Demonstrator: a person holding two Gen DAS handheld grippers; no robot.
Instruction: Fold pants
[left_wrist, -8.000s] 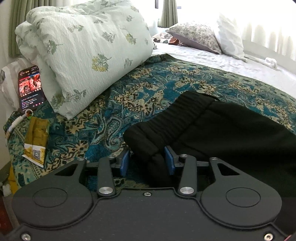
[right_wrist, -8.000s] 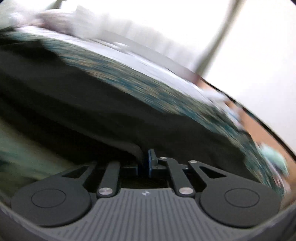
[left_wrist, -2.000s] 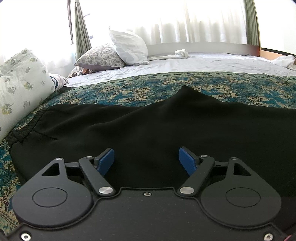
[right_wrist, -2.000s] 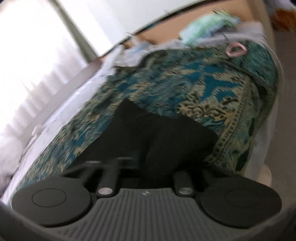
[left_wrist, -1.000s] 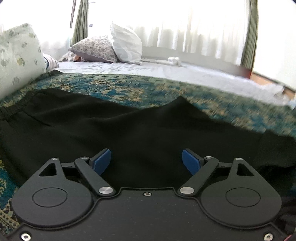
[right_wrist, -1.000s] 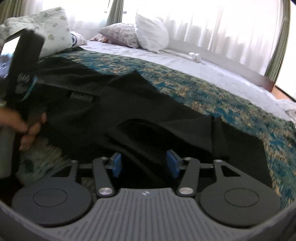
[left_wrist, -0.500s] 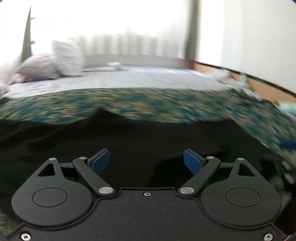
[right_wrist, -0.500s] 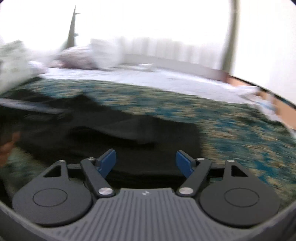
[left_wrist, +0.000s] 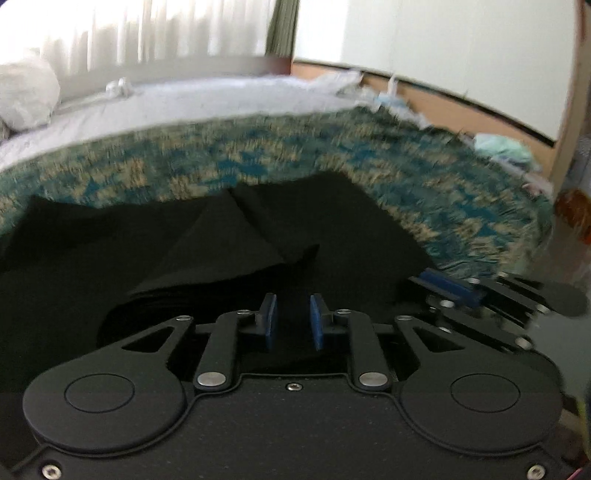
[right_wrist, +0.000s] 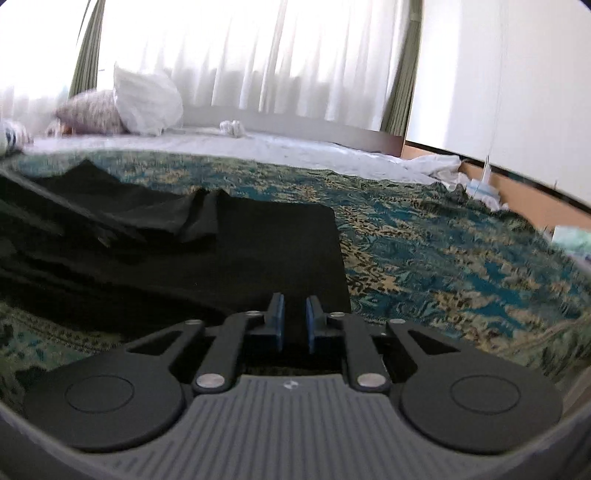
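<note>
Left tool (left_wrist: 292, 320) grips a pants (left_wrist: 207, 254) fold. Right tool (right_wrist: 293, 320) grips the pants hem on the bed (right_wrist: 461, 258).

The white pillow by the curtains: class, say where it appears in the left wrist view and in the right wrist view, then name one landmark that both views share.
Left wrist view: the white pillow sits at the far left edge, upper part, blurred and partly cut off.
Right wrist view: it stands upper left, leaning beside a patterned pillow.
Shared landmark: the black pants lying on the teal patterned bedspread.
</note>
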